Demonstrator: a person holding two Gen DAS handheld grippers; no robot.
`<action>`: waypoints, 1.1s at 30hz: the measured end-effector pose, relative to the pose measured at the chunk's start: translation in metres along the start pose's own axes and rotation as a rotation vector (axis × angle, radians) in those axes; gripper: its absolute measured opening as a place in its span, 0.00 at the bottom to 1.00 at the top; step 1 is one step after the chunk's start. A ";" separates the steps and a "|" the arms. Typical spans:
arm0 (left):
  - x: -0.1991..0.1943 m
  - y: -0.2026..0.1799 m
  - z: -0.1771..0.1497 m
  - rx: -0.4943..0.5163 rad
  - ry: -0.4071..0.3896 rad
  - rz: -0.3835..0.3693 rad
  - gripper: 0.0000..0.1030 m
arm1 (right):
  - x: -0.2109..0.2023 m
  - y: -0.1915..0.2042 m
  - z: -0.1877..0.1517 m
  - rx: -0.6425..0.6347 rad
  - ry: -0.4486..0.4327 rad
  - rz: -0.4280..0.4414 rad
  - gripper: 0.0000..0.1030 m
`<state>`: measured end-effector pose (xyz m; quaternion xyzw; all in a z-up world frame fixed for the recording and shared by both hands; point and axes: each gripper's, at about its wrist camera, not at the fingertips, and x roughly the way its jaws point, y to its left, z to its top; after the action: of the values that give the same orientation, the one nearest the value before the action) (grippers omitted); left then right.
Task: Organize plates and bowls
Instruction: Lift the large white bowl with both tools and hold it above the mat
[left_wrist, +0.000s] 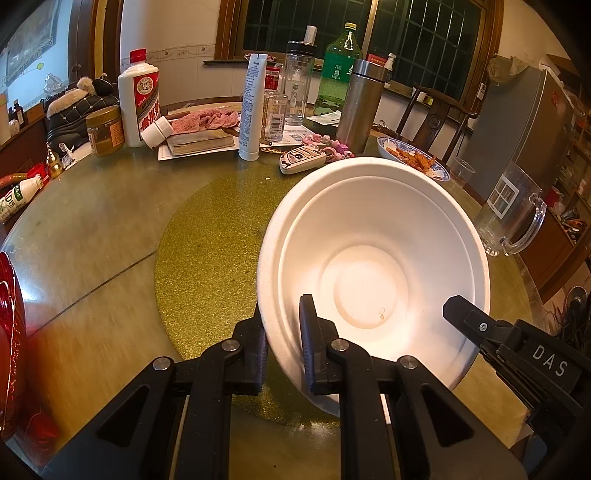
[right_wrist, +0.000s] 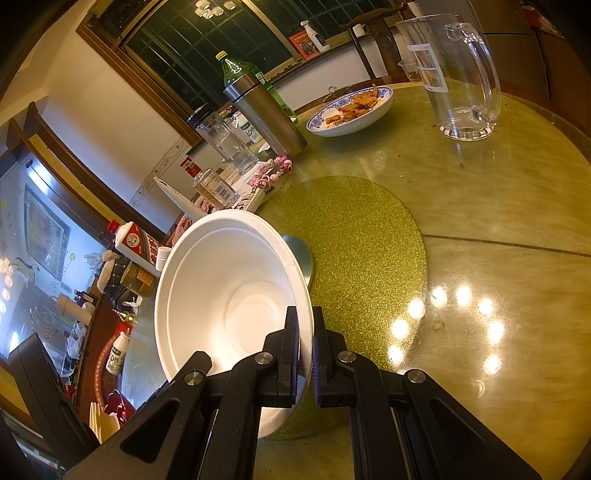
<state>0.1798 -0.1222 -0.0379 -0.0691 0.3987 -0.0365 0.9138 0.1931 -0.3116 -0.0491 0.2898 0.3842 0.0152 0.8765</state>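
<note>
Both tongs clamp the white bowl (left_wrist: 373, 266) rim from opposite sides: left gripper (left_wrist: 284, 332) on its near-left edge, right gripper (right_wrist: 306, 354) on the other, tilting it above the glitter mat (left_wrist: 214, 236) mid-table, likely steadying nested bowls for stacking; glass mug (right_wrist: 458, 74) near far edge.

Right tool (right_wrist: 306, 354) pinches the white bowl's (right_wrist: 221, 295) rim (tilted) above the glittery mat (right_wrist: 362, 251).

A lived-in home dining room. Round glass-topped table (left_wrist: 110, 221) crowded along its far edge with a liquor bottle (left_wrist: 139, 96), green soda bottle (left_wrist: 338, 74), steel thermos (left_wrist: 360, 105) and plate of fried food (left_wrist: 413, 158). Beyond the far edge, barred window (left_wrist: 424, 40), carved wooden chair (left_wrist: 436, 118), fridge (left_wrist: 524, 122).
</note>
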 end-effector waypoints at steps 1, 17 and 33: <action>0.000 0.000 0.000 0.000 0.000 0.000 0.13 | 0.000 0.000 0.000 0.000 0.000 0.000 0.05; -0.001 0.000 0.000 0.000 -0.003 0.002 0.13 | 0.000 0.000 0.000 -0.001 0.000 0.001 0.05; -0.001 0.001 0.002 0.001 -0.013 0.020 0.13 | 0.000 0.002 0.000 -0.007 0.009 0.012 0.05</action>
<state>0.1800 -0.1210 -0.0358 -0.0650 0.3935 -0.0273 0.9166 0.1933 -0.3099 -0.0480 0.2889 0.3863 0.0229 0.8757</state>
